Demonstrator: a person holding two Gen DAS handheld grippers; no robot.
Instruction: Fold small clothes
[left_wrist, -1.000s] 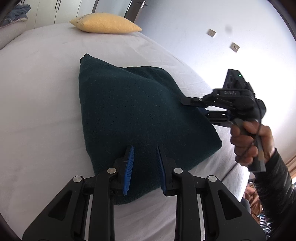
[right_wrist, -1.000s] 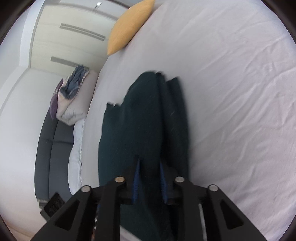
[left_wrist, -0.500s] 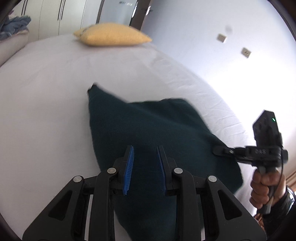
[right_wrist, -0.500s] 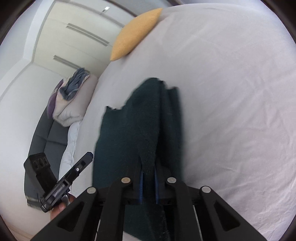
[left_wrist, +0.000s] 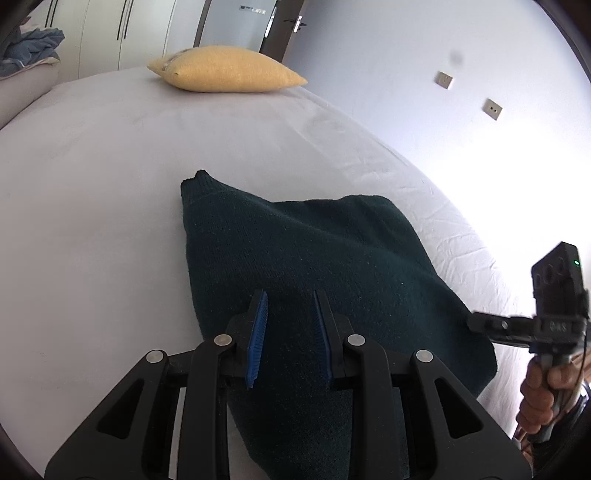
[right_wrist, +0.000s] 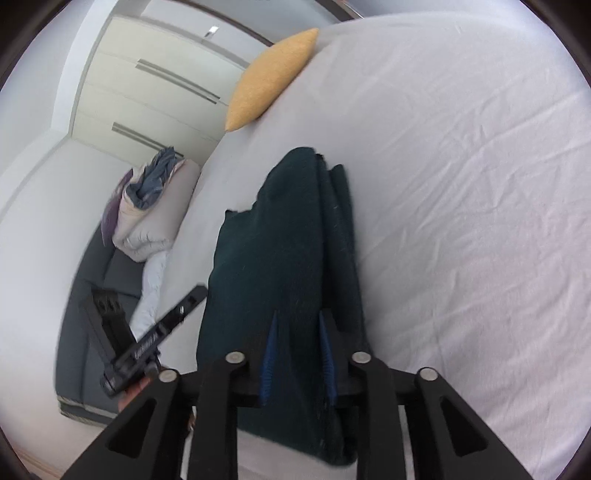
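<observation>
Bed (left_wrist: 92, 177) carries the folded dark-green sweater (left_wrist: 314, 266), long axis running away from both claws toward the pillow (left_wrist: 225, 74). Left claw (left_wrist: 290, 332) hovers open over its near edge, holding nothing. Right claw (right_wrist: 297, 354) open at the right corner, apparently gripping nothing; contact unclear.

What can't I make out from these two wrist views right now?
- Near edge of the dark green garment: left wrist view, covered by the left gripper and cut off by the frame's bottom.
- Right gripper fingers: left wrist view, too small to read their opening.
- Garment type and number of folded layers: right wrist view, the bunched stack hides them.
- Left hand: right wrist view, mostly hidden.
</observation>
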